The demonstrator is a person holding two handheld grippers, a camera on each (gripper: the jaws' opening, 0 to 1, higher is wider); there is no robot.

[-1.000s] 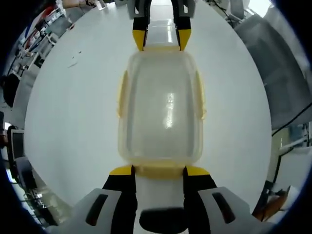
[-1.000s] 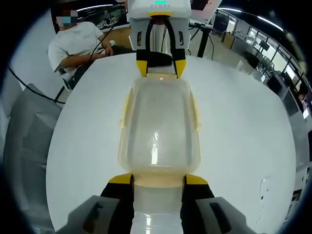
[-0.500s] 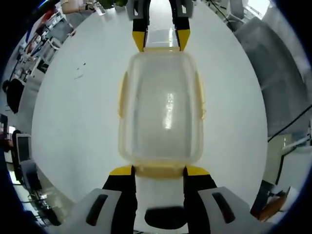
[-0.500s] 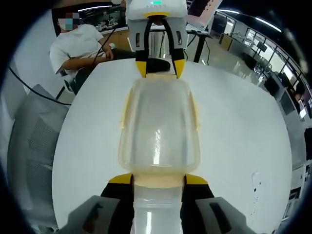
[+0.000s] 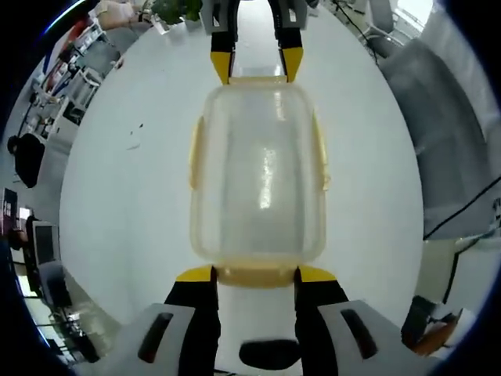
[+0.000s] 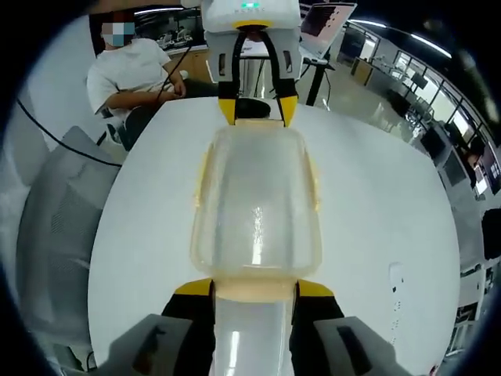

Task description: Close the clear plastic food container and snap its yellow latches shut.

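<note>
The clear plastic container (image 5: pixel 258 172) with its lid on hangs above the white round table (image 5: pixel 117 196), held by its two short ends. My left gripper (image 5: pixel 256 274) is shut on the near yellow end latch (image 5: pixel 255 276). At the far end my right gripper (image 5: pixel 250 66) clamps the opposite latch. In the right gripper view the same container (image 6: pixel 254 204) runs from my right gripper (image 6: pixel 254 288) to my left gripper (image 6: pixel 257 110). Yellow side latches (image 5: pixel 194 153) lie along both long sides; whether they are snapped I cannot tell.
A grey chair (image 6: pixel 55 219) stands beside the table (image 6: pixel 391 211), seen too as the grey chair (image 5: pixel 446 133). A person (image 6: pixel 129 70) in a white shirt sits behind the table. Desks and monitors (image 6: pixel 407 63) fill the room beyond.
The table looks smaller and more of its edge and the room shows, so both cameras have risen. The container stays fixed between the two grippers.
</note>
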